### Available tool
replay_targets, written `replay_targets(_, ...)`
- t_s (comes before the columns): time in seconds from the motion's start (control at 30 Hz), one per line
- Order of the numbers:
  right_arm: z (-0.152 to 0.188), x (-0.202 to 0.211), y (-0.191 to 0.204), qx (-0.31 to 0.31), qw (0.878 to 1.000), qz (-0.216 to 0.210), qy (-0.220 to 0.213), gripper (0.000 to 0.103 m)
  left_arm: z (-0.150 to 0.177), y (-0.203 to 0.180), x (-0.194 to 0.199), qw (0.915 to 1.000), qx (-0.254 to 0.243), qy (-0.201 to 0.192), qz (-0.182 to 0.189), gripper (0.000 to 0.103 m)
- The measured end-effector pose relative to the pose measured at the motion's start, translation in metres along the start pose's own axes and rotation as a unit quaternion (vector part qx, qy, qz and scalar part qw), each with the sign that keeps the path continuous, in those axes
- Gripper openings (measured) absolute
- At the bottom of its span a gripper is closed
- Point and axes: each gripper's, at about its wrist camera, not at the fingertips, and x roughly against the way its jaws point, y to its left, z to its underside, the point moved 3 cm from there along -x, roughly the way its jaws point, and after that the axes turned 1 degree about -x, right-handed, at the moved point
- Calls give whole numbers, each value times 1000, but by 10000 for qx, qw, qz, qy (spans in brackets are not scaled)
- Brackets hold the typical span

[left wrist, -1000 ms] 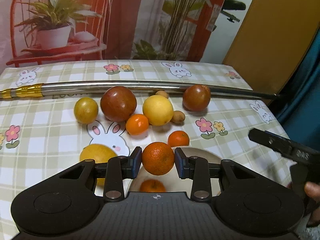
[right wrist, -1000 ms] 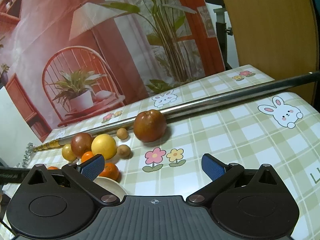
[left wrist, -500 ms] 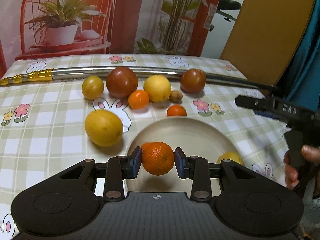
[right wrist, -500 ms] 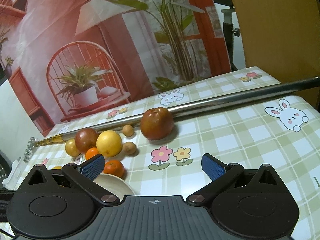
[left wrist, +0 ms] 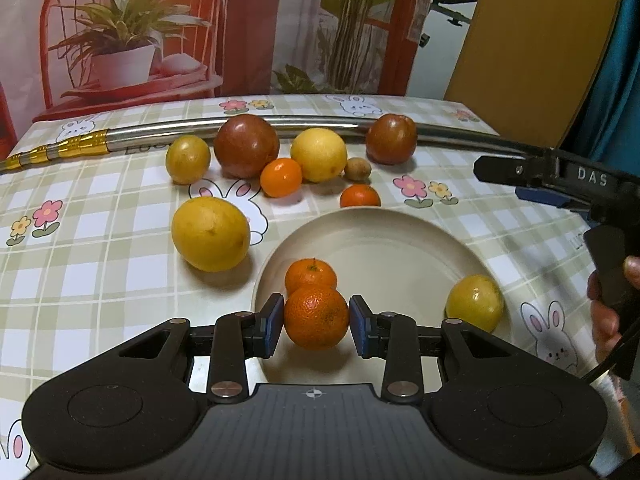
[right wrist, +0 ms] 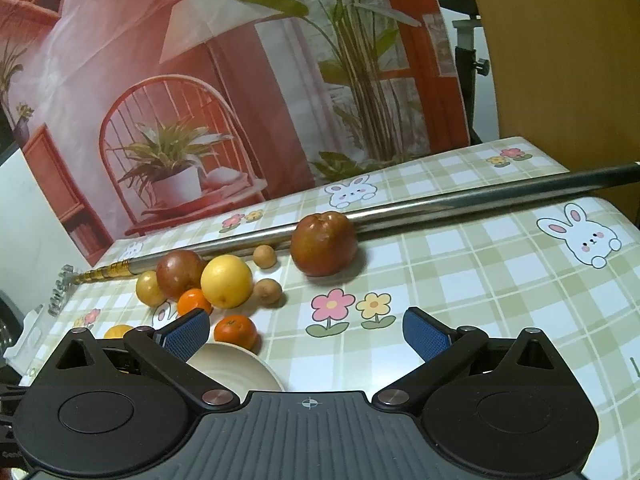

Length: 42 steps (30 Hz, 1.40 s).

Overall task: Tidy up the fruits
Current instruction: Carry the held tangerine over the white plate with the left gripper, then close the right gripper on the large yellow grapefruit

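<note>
Left claw is clamped on an orange over the plate; next, likely lower and release. Right claw hangs apart, empty.

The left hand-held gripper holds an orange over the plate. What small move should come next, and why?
Probably lower it a little and open: the left hand-held gripper grips the orange above the plate, just in front of a mandarin already lying there.

checkered table, plate, fruits, pole
</note>
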Motion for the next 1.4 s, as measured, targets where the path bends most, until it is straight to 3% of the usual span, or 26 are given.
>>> replay_targets(0.77,-14,-20,19,586,9981,-138,144,95,2,5,-8,9999,-105,-16,-136,38)
replay_targets(0.97,-34,-49,34,972,9938,-544,46,78,3,5,-10,9998,-124,-7,-137,38)
replay_targets(1.13,-47,-93,52,1319,9871,-861,277,62,3,5,-11,9999,-111,-9,-129,38)
replay_targets(1.4,-42,-144,73,1444,9800,-1094,824,57,2,8,-11,9998,-83,-9,-171,38)
